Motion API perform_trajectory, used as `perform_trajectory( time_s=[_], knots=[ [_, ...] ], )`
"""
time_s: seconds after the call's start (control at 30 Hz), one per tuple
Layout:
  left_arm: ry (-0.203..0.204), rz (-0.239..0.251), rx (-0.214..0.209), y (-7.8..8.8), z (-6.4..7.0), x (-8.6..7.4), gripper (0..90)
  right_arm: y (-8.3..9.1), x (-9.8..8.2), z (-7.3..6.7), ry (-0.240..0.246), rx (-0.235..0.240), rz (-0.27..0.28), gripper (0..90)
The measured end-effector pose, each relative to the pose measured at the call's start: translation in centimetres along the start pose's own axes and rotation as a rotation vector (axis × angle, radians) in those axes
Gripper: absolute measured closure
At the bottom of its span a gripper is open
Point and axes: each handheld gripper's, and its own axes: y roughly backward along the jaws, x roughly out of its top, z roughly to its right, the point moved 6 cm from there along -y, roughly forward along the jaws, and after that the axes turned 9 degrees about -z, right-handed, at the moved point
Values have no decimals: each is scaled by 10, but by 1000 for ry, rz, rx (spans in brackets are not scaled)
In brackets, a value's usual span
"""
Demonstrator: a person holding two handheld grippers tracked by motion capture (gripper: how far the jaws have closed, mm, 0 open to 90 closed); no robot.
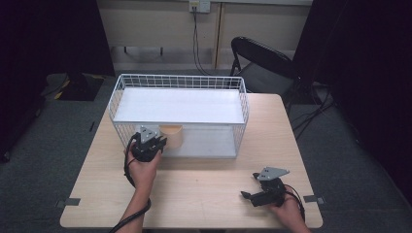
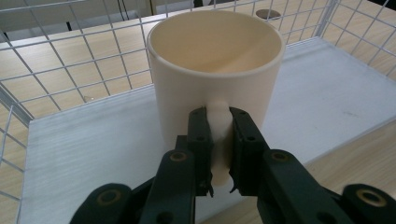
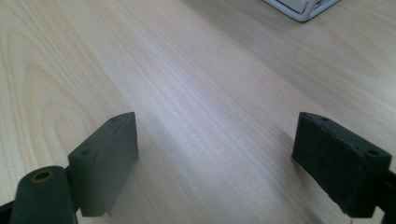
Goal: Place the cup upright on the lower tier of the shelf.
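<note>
Two black handheld grippers are seen: the left gripper and the right gripper. A grey three-cornered plate is mounted on top of each. Brass-coloured rivets are set in the black link arms. A black cable is trailed from the left one. No sleeves are worn on the forearms.

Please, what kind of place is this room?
Probably a lab or office set up for recording, not a home: grey carpet floor, a folding chair by a wall socket, and one plain wooden table bearing a wire basket.
</note>
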Motion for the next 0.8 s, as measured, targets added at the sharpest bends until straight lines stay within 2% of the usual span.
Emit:
perform_trajectory(
  time_s=[0.07, 0.2, 0.23, 0.43, 0.53, 0.63, 0.7, 0.73, 0.8],
  knots=[
    [1, -10, -4, -1, -1, 0, 802, 0, 0, 0, 0, 0, 0, 136],
    [11, 1, 5, -1, -2, 0, 802, 0, 0, 0, 0, 0, 0, 136],
    [30, 21, 3, -2, -2, 1, 802, 0, 0, 0, 0, 0, 0, 136],
    [13, 2, 16, -4, -5, -1, 802, 0, 0, 0, 0, 0, 0, 136],
    [24, 13, 20, -5, -5, -1, 802, 0, 0, 0, 1, 0, 0, 136],
    [15, 10, 24, -6, -5, -1, 802, 0, 0, 0, 2, 1, 0, 136],
    [31, 20, 18, -8, -5, -1, 801, 0, 0, 0, 2, 1, 0, 136],
    [17, 11, 22, -8, -6, -2, 801, 0, 0, 0, 1, 1, 0, 136],
    [23, 18, 21, -9, -6, -3, 801, 0, 0, 0, 2, 1, 1, 136]
  ],
)
